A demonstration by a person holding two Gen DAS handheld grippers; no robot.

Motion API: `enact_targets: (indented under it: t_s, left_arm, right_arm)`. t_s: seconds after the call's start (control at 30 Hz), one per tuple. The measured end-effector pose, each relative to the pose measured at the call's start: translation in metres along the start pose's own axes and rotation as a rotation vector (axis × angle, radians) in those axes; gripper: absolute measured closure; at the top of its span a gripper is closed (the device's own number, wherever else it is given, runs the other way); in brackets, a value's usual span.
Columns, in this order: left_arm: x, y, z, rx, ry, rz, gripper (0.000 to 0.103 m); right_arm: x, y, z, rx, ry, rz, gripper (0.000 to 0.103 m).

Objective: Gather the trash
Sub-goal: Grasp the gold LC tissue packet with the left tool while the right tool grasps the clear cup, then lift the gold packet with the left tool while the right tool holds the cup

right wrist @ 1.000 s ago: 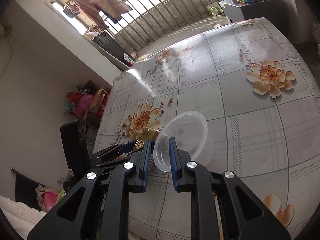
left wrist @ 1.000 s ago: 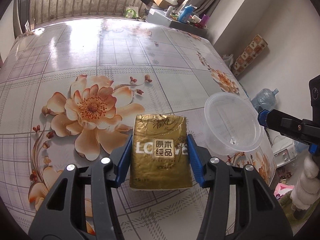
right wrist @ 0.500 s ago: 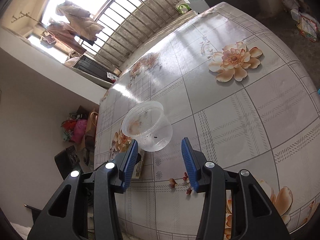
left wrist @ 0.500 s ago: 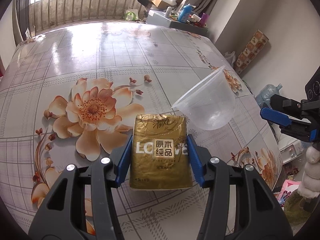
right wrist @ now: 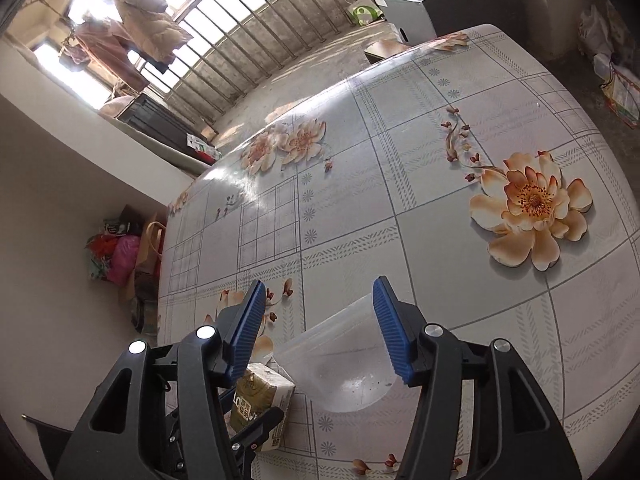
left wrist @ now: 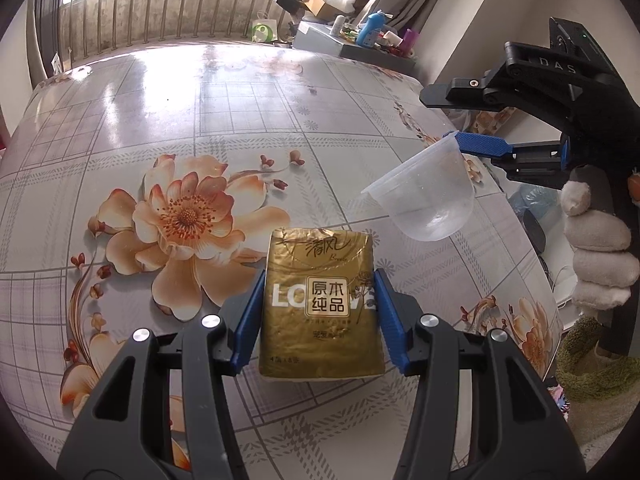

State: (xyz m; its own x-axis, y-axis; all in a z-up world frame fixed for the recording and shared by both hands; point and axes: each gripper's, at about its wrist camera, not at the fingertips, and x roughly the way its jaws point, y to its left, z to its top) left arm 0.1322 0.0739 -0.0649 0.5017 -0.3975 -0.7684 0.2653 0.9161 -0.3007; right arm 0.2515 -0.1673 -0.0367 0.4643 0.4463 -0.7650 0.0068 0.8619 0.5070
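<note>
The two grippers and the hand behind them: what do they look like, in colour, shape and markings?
The left gripper and right gripper match: angular black frames with cut-out openings, silver round screw heads, and blue ribbed fingers. The side of the right one carries the raised letters "DAS". The right hand wears a fluffy cream glove with an olive-green fuzzy cuff. No cables show.

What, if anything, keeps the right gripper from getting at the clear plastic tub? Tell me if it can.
Probably it can. The right gripper is open, and the clear plastic tub lies tilted between its fingers. The gold tissue pack, clamped in the left gripper, sits beside the tub, not across it.
</note>
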Motion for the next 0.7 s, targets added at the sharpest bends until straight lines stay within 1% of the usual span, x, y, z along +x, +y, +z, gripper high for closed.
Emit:
enact_targets:
  t_s: [0.1,0.2,0.3,0.4,0.5,0.53,0.6,0.67,0.7]
  left_arm:
    - [0.000,0.000,-0.001,-0.001,0.000,0.000,0.053]
    - [-0.001,-0.001,-0.001,-0.003,-0.001,-0.002,0.053]
    - [0.000,0.000,-0.001,-0.001,0.000,-0.001,0.053]
    - [0.000,0.000,-0.001,-0.002,-0.001,-0.002,0.053]
    - [0.000,0.000,-0.001,0.000,-0.002,0.000,0.053]
    - [0.000,0.001,-0.001,0.000,-0.001,0.000,0.053]
    - [0.000,0.001,0.000,0.001,-0.002,0.002,0.053]
    - [0.000,0.001,0.000,0.001,-0.002,0.002,0.053]
    - [0.000,0.001,0.000,0.001,-0.002,0.002,0.053]
  right_arm:
    - [0.013,-0.007,0.004,0.003,0.042,-0.045,0.048]
    - [0.012,-0.011,-0.004,-0.008,0.066,-0.039,0.048]
    - [0.000,-0.007,-0.020,-0.063,0.072,-0.040,0.048]
    - [-0.013,-0.003,-0.039,-0.114,0.073,-0.060,0.048]
    - [-0.024,-0.006,-0.058,-0.138,0.066,-0.075,0.049]
    - [-0.027,-0.007,-0.063,-0.141,0.062,-0.078,0.050]
    - [-0.031,-0.010,-0.072,-0.139,0.055,-0.088,0.056]
    - [-0.035,-0.015,-0.078,-0.126,0.048,-0.091,0.060]
    - [-0.036,-0.018,-0.080,-0.116,0.046,-0.086,0.064]
